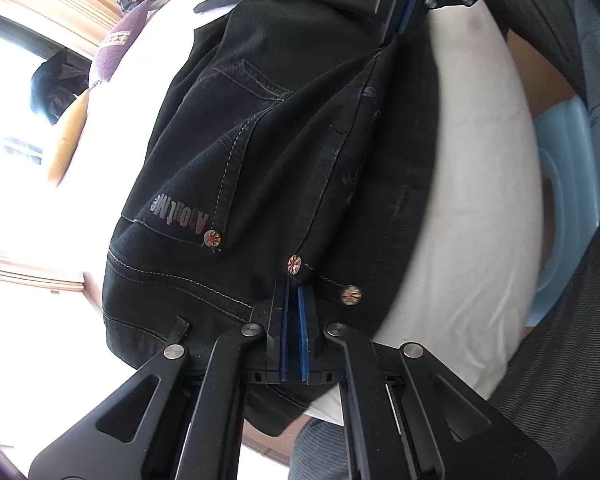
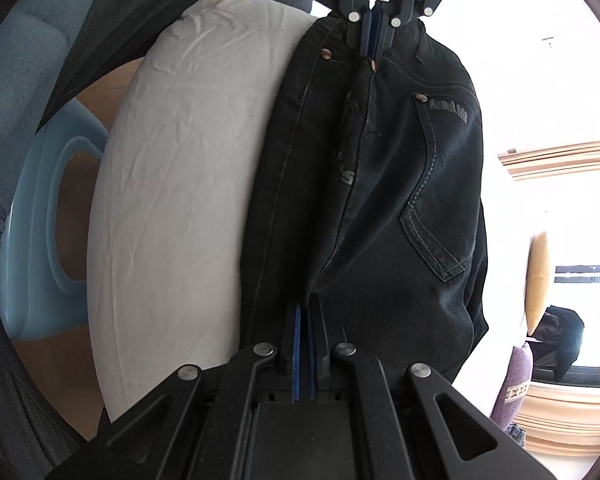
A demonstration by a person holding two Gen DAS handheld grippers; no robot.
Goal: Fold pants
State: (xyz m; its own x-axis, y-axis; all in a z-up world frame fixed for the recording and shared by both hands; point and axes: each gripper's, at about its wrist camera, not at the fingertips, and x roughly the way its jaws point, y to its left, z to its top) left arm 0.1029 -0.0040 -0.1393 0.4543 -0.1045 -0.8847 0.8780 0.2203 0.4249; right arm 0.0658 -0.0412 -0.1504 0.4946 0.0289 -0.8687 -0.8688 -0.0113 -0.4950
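Black jeans (image 1: pixel 260 152) with copper rivets and an "About Me" print hang stretched between my two grippers above a white padded surface (image 1: pixel 460 200). My left gripper (image 1: pixel 294 292) is shut on the waistband near the rivets. My right gripper (image 2: pixel 306 308) is shut on the opposite end of the folded denim (image 2: pixel 380 184). Each gripper shows at the top of the other's view: the right gripper (image 1: pixel 406 12), the left gripper (image 2: pixel 372 36). The legs of the jeans are hidden behind the seat part.
A light blue plastic stool (image 2: pixel 40 208) stands on the wooden floor (image 2: pixel 100 88) beside the white pad (image 2: pixel 172 184). A purple cushion (image 1: pixel 114 48) and other clothes lie at the far side. A bright window (image 2: pixel 588 280) is behind.
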